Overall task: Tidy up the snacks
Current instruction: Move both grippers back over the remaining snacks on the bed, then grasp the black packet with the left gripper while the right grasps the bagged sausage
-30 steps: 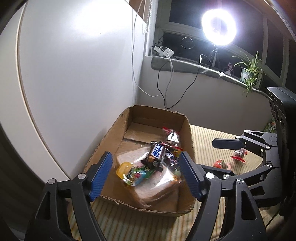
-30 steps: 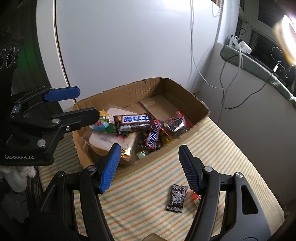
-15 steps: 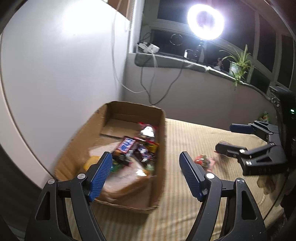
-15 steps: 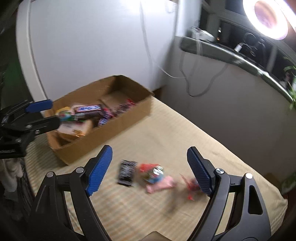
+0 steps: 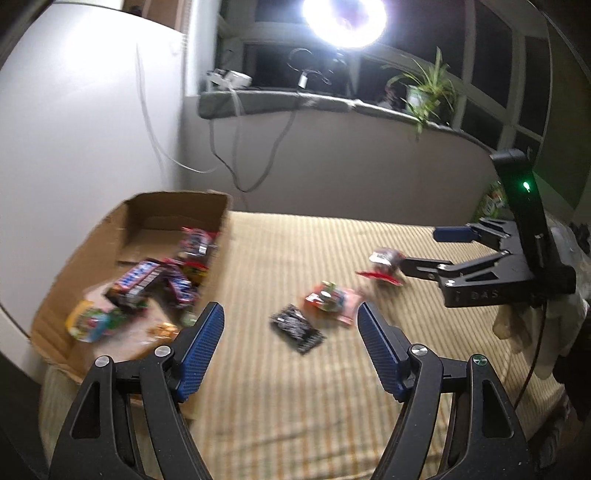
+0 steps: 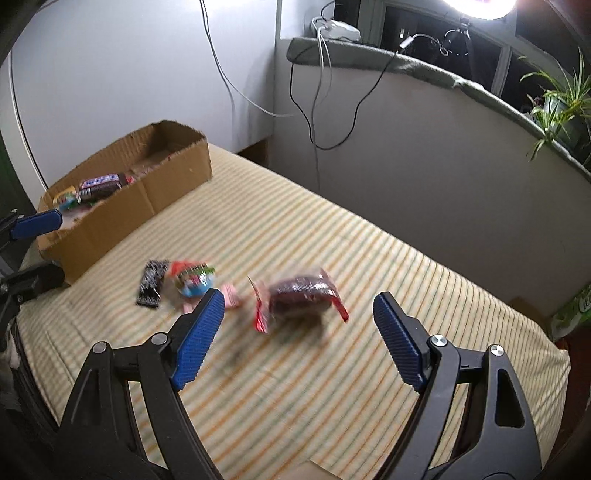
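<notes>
A cardboard box (image 5: 122,221) holds several snacks at the left of the striped table; it also shows in the right wrist view (image 6: 147,192). Loose on the cloth lie a black packet (image 5: 297,328) (image 6: 150,282), a red-and-green snack (image 5: 327,299) (image 6: 194,278) with a pink wrapper (image 6: 231,295) beside it, and a dark red-edged packet (image 5: 384,260) (image 6: 301,295). My left gripper (image 5: 290,345) is open and empty, just short of the black packet. My right gripper (image 6: 299,332) is open and empty, with the dark red-edged packet between its fingertips' line and slightly beyond; it also shows in the left wrist view (image 5: 424,249).
A white wall panel (image 5: 74,129) stands behind the box. A low wall with a sill (image 6: 424,74), cables, a ring light (image 5: 345,14) and a potted plant (image 6: 557,107) borders the far side. A green box (image 6: 576,306) sits past the table's right edge.
Both grippers have swung right, away from the box and toward the loose snacks on the cloth. The right gripper now faces the dark red-edged packet. Both stay open and empty.
</notes>
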A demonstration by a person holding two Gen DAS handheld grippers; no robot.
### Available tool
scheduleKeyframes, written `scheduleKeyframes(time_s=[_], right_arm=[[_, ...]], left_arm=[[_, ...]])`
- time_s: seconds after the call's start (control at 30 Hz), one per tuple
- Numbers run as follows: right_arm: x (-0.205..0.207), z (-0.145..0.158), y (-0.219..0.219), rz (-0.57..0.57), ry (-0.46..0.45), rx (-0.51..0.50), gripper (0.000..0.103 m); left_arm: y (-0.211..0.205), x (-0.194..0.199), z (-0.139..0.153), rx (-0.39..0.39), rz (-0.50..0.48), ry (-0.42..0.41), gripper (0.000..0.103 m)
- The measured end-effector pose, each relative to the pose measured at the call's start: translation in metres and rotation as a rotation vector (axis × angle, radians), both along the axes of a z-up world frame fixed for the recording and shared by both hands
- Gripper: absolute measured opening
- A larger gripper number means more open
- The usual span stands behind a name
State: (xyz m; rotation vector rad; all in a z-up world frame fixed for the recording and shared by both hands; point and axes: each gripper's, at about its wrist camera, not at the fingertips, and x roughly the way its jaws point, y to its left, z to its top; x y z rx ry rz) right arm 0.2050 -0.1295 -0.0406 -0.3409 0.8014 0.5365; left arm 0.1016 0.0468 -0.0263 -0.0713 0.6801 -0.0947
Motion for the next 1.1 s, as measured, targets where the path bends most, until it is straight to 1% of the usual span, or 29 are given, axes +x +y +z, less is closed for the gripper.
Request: scheduleKeyframes(time_s=[0.03,0.1,0.17,0.27,0.33,0.47,0.57,0.67,0.73,0.83,0.87,0.9,1.03,1.1], right_arm=[[0.0,-0.002,-0.002,0.0,0.008,0.002,0.085],[0.003,-0.007,-0.004,0.006,0.035,0.017,0.085],[0.004,-0.011,-0.004,0.005,0.048,0.023,0.085],[0.011,-0.016,0.001,0.0,0.034,0.009,0.085],[0.015,-0.018,0.005,0.006,0.035,0.002,0.085],[0.026,-0.025,0.02,0.03,0.028,-0.034,0.085],[0.036,-0.033,0.028,0.034,0.033,-0.062,0.085],[0.042,-0.039,0.03,0.031,0.04,-0.073,0.085],[0.046,-0.044,0.032,0.026,0.043,-0.078,0.085],[0.049,-0.047,0.032,0.027,0.052,-0.075,0.085],[0.049,-0.048,0.033,0.029,0.053,-0.076,0.085],[0.049,-0.049,0.033,0.03,0.053,-0.077,0.085],[0.05,-0.051,0.034,0.04,0.059,-0.077,0.085],[0.051,-0.052,0.035,0.045,0.064,-0.076,0.085]], left_arm=[[-0.005,0.002,-0.003,-0.003,-0.012,0.011,0.07],[-0.01,0.005,-0.01,-0.016,-0.026,0.037,0.057],[-0.014,0.01,-0.016,-0.027,-0.033,0.064,0.052],[-0.015,0.018,-0.027,-0.043,-0.034,0.104,0.052],[-0.015,0.022,-0.032,-0.056,-0.03,0.125,0.049],[-0.017,0.031,-0.041,-0.039,-0.018,0.149,0.048],[-0.018,0.039,-0.045,-0.03,-0.016,0.167,0.043],[-0.019,0.045,-0.05,-0.03,-0.006,0.179,0.043],[-0.018,0.049,-0.054,-0.045,-0.004,0.191,0.043],[-0.019,0.058,-0.062,-0.032,0.0,0.212,0.043],[-0.02,0.06,-0.064,-0.026,0.001,0.216,0.04],[-0.021,0.062,-0.067,-0.023,0.002,0.222,0.034],[-0.02,0.063,-0.069,-0.022,0.015,0.225,0.028],[-0.021,0.064,-0.069,-0.018,0.012,0.223,0.023]])
